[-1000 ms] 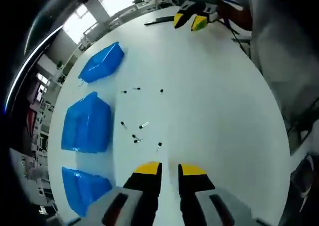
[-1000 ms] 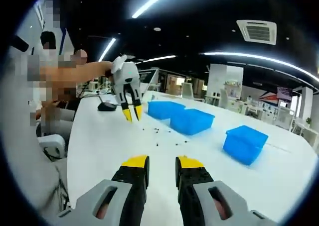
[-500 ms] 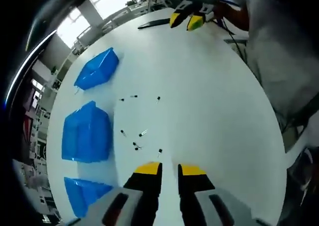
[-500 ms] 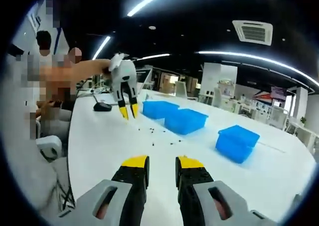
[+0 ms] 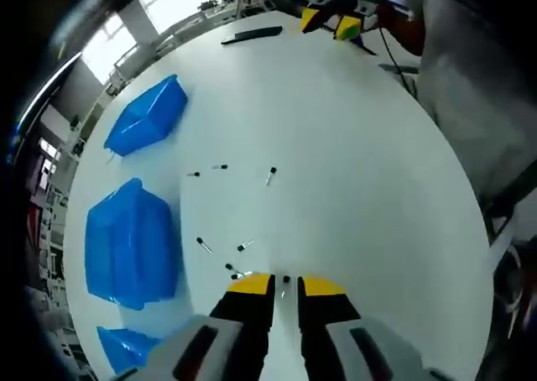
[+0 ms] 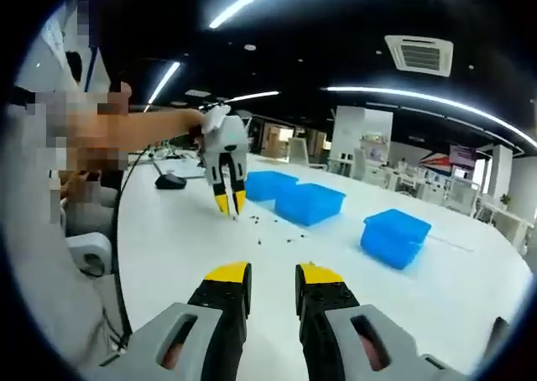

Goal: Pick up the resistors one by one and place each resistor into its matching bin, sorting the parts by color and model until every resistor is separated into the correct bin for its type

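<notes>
Several small dark resistors (image 5: 244, 246) lie scattered on the white table (image 5: 361, 171), seen as specks (image 6: 260, 222) in the right gripper view. My left gripper (image 5: 285, 285) is open, low over the cluster, with one resistor (image 5: 285, 279) lying between its yellow tips. From the right gripper view the left gripper (image 6: 229, 202) points down at the table, held by a person's hand. Three blue bins (image 5: 130, 242) stand in a row beside the resistors. My right gripper (image 6: 273, 274) is open with nothing between its fingers, well back from the parts; it appears far off (image 5: 334, 22) in the left gripper view.
The bins (image 6: 310, 203) line the table's far side, one bin (image 6: 394, 238) set apart to the right. A black mouse (image 6: 170, 181) and a flat black bar (image 5: 252, 34) lie near the table edge. A person's body stands beside the table.
The left gripper has moved down and closer to the resistors, so one now lies between its tips. The right gripper has barely shifted.
</notes>
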